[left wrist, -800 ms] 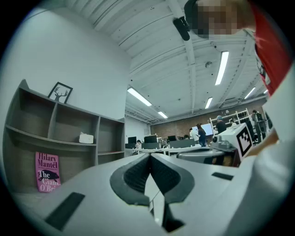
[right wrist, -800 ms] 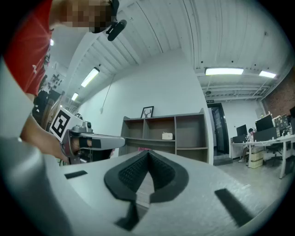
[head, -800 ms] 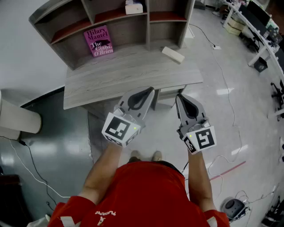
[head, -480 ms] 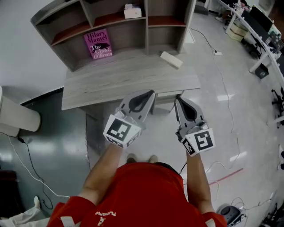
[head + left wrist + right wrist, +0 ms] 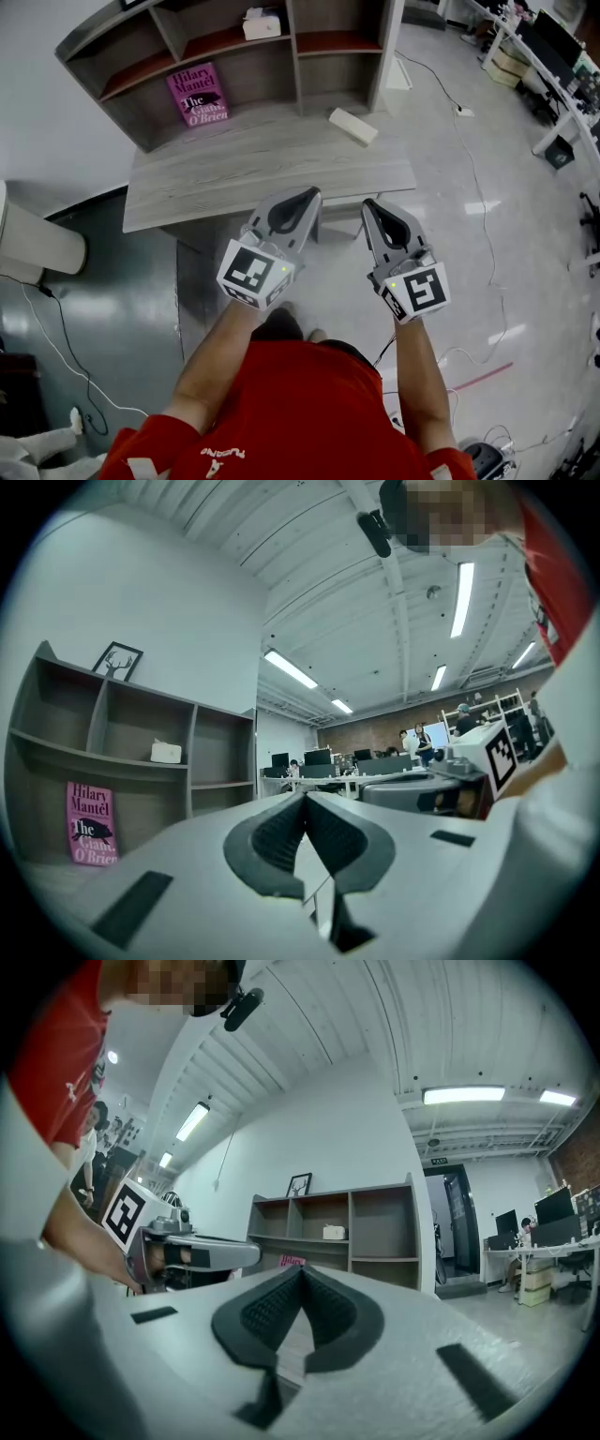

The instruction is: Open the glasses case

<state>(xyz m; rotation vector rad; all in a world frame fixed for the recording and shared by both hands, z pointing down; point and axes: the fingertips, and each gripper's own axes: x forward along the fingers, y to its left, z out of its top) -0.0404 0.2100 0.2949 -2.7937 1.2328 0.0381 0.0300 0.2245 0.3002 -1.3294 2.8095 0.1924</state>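
Note:
The glasses case [image 5: 352,126], a pale oblong box, lies closed on the grey wooden desk [image 5: 234,169] near its back right corner. My left gripper [image 5: 317,192] and right gripper [image 5: 367,203] are held side by side in front of the desk's near edge, well short of the case. Both are level and shut with nothing between the pads. In the left gripper view the left gripper [image 5: 305,794] has its ribbed pads pressed together. The right gripper [image 5: 300,1269] looks the same in its own view. Neither gripper view shows the case.
A grey shelf unit [image 5: 309,56] stands at the back of the desk, with a pink book [image 5: 197,94] leaning in its lower left bay and a white box [image 5: 261,23] on a higher shelf. Cables [image 5: 469,131] cross the glossy floor at right. Office desks [image 5: 544,56] stand far right.
The desk and shelf sit slightly lower and further left in the head view. A foot has stepped forward. Both grippers stay shut and side by side.

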